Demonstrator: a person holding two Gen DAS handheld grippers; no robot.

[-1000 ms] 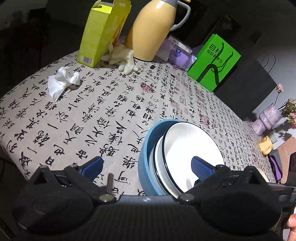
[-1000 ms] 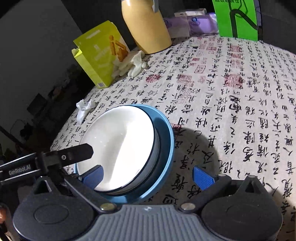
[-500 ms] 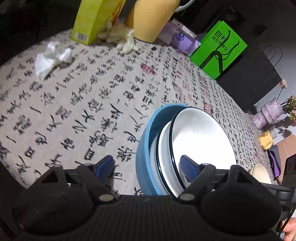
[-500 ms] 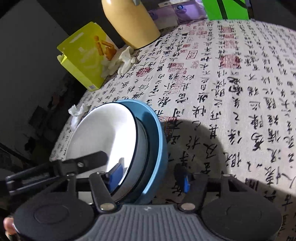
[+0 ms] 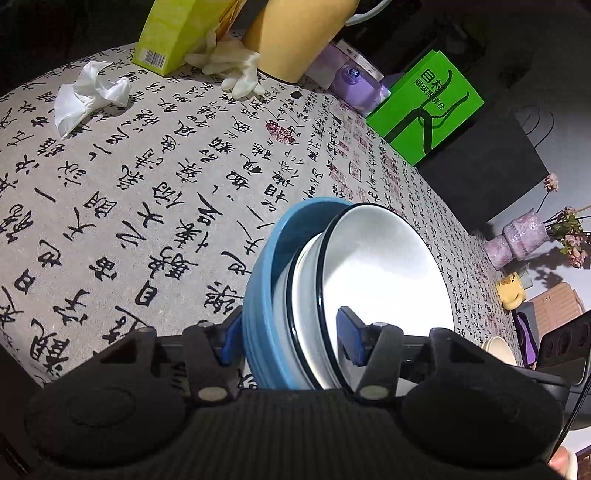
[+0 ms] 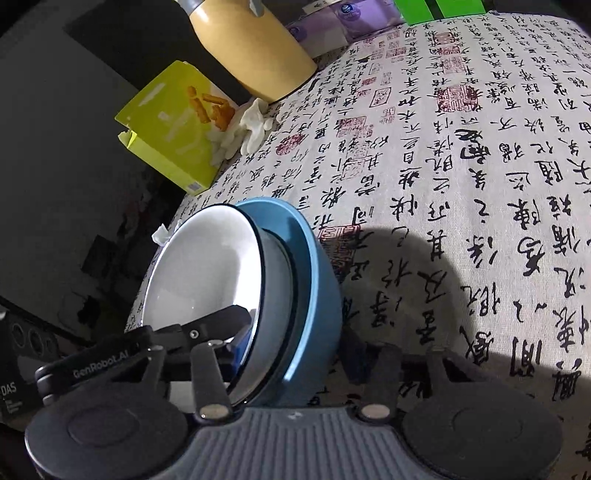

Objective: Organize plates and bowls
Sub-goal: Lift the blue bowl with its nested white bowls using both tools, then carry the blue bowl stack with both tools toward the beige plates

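Note:
A blue bowl (image 5: 258,295) (image 6: 317,280) stands near the table's front edge. Nested in it is a white bowl with a dark rim (image 5: 384,273) (image 6: 207,273), and another pale rim shows under that. My left gripper (image 5: 290,332) straddles the stack's left wall, with one pad outside the blue bowl and one inside the white bowl. Its jaws are closing, and a thin gap remains at the inner pad. My right gripper (image 6: 297,347) straddles the opposite wall the same way, also closing. The left gripper's arm (image 6: 147,350) reaches in from the left of the right wrist view.
On the calligraphy tablecloth (image 5: 147,192) at the back are a yellow carton (image 5: 173,33), a yellow thermos (image 5: 295,37), a pale glove (image 5: 236,70), a crumpled tissue (image 5: 88,92), purple packs (image 5: 354,81) and a green bag (image 5: 424,107). A cream bowl (image 5: 496,349) and a purple vase (image 5: 517,236) are at the right.
Both grippers sank toward the stack and rolled a little. Their jaws narrowed from wide open until the pads sit close on either side of the bowl walls. The stack has not moved.

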